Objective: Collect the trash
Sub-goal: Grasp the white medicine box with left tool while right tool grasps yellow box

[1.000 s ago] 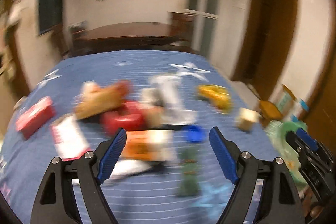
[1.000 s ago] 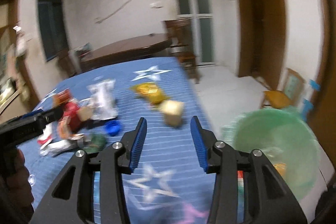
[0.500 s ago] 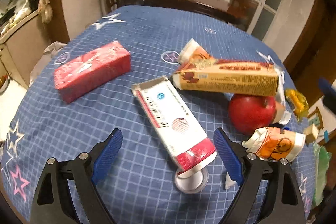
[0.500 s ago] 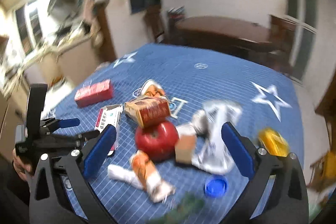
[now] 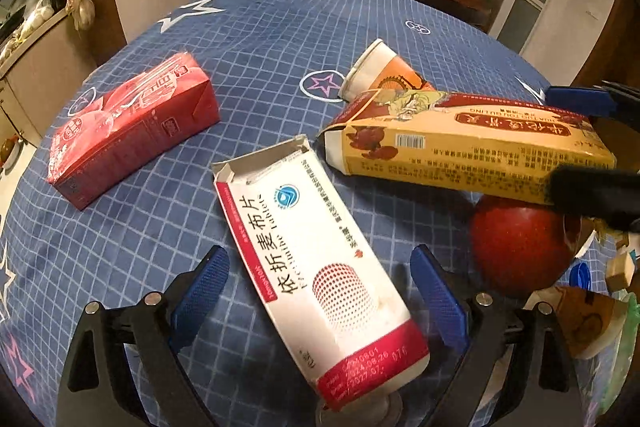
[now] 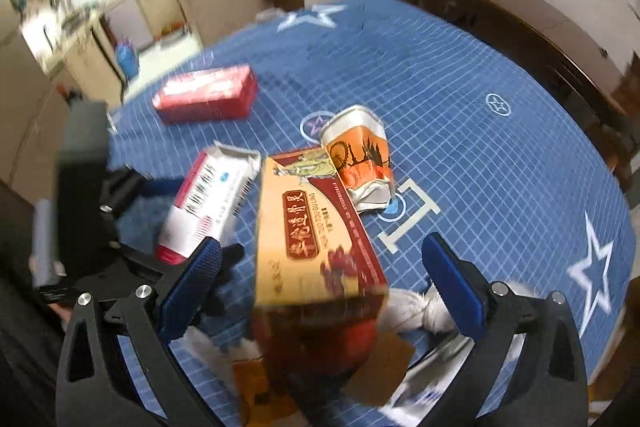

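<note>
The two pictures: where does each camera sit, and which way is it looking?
Left wrist: on the left hand-held gripper, tilted down at the white box between its open fingers; the right gripper's tips show at right.
Right wrist: on the right hand-held gripper, tilted down over the yellow box; the left gripper shows at left.
Shared: both boxes, red carton, cup, blue cloth.

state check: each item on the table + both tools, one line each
white medicine box: lying flat, end flap open, between the left tool's jaws, not gripped
yellow-red carton: on its side, end open, resting on the apple
apple: whole, partly under the carton
paper cup: tipped over, crushed
red box: lying flat, closed
left tool: open
right tool: open, straddling the carton
</note>
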A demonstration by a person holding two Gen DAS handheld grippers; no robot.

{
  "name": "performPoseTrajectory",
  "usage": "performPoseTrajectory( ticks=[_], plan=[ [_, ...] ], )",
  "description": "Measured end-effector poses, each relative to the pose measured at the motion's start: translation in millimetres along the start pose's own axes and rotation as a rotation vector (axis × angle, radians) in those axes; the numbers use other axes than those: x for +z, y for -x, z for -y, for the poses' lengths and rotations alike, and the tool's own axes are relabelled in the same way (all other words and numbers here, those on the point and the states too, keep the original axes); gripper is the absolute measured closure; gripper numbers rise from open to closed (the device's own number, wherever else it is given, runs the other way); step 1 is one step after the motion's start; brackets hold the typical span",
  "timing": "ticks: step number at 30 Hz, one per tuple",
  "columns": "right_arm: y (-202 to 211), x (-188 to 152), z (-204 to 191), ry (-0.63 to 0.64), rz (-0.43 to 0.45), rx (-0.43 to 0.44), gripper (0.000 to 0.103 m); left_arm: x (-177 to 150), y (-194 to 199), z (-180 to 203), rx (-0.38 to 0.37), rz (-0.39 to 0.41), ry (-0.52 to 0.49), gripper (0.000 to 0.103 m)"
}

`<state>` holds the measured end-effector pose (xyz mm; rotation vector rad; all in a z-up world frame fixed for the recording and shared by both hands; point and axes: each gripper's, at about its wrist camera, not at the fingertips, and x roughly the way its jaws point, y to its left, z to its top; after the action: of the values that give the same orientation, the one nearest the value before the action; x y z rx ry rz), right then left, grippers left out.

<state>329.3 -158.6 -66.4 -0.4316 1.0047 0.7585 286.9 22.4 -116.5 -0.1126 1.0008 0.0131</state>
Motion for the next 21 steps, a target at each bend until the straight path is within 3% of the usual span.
performPoseTrajectory(
  ticks=[2,3,4,5,6,10,13,21],
  plan=[
    [-9.3,2.1,-2.1,0.029,-0.036,-0.013,0.006,1.3,-1.7,0.3,0.01,0.009,-0.001,0.013],
    [-13.7,3.6,-5.2,0.048,-0.053,-0.026,0.013,1.0,-1.0,0.3,0.02,0.015,0.0,0.017],
    [-18.6,4.5,-8.1,0.063,-0.072,-0.038,0.022,1.3,-0.6,1.1,0.033,0.023,-0.001,0.023],
    [-23.8,4.3,-7.6,0.067,-0.095,-0.046,0.043,2.6,-0.9,2.0,0.038,0.029,-0.002,0.028],
    [-27.4,3.3,-8.5,0.068,-0.118,-0.05,0.045,2.3,1.2,0.9,0.03,0.037,-0.004,0.035],
    [-20.0,-2.7,-15.8,0.083,-0.086,-0.089,0.047,1.4,6.1,-9.2,-0.007,0.036,0.023,0.048],
    [-1.1,-8.9,-18.4,0.059,-0.031,-0.117,0.048,0.8,11.3,-15.0,-0.03,0.032,0.041,0.05],
    [56.7,-42.9,-45.6,-0.032,0.186,-0.202,0.048,-8.6,53.9,-21.0,-0.016,0.13,0.02,0.05]
  ],
)
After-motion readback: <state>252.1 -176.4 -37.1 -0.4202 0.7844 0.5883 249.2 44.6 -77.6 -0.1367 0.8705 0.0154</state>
